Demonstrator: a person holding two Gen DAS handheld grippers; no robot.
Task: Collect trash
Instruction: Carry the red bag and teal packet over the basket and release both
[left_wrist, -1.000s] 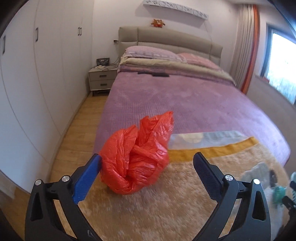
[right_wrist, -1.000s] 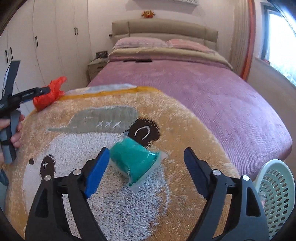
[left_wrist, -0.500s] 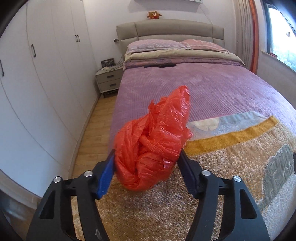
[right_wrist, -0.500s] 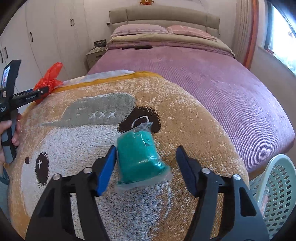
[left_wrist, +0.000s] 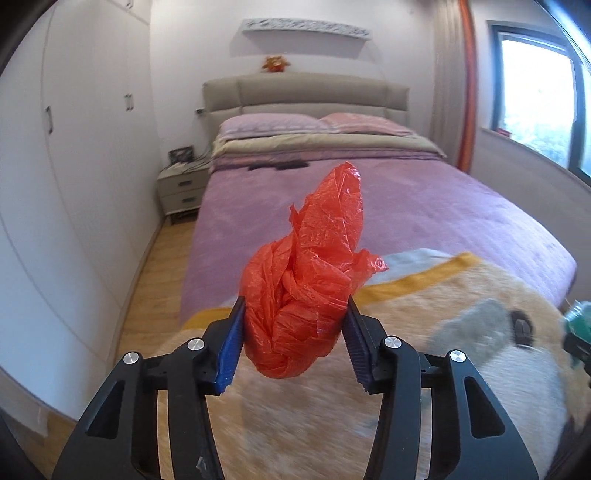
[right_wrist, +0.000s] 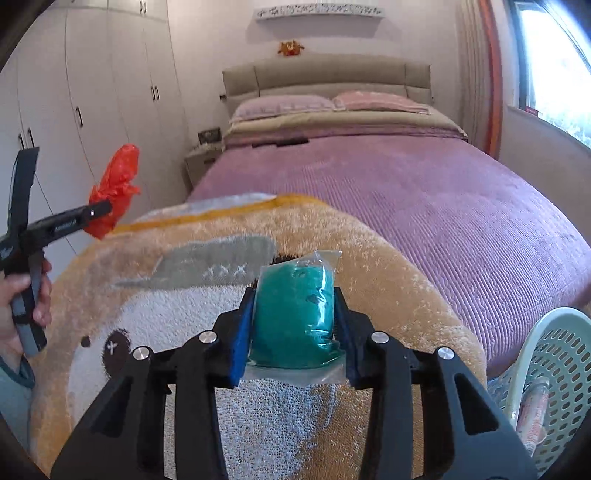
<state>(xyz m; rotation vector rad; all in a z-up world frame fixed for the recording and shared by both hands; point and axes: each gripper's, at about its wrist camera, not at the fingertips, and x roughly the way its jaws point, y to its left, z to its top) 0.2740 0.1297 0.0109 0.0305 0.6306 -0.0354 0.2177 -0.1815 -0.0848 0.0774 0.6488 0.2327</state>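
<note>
Over the near end of the bed (right_wrist: 424, 192), above the bear-patterned blanket (right_wrist: 177, 273), both pieces of trash are held clear of the fabric. If either slips on the way to the pale green basket (right_wrist: 554, 354) at the near right, I'd blame the slick plastic, since each is pinched only by its sides. At the left, the left gripper (left_wrist: 293, 334) is closed partway onto the crumpled red plastic bag (left_wrist: 310, 280), whose loose top could snag. Nearer the basket, the right gripper (right_wrist: 293, 332) is narrowed onto the green wrapped packet (right_wrist: 295, 314), squeezing it.
</note>
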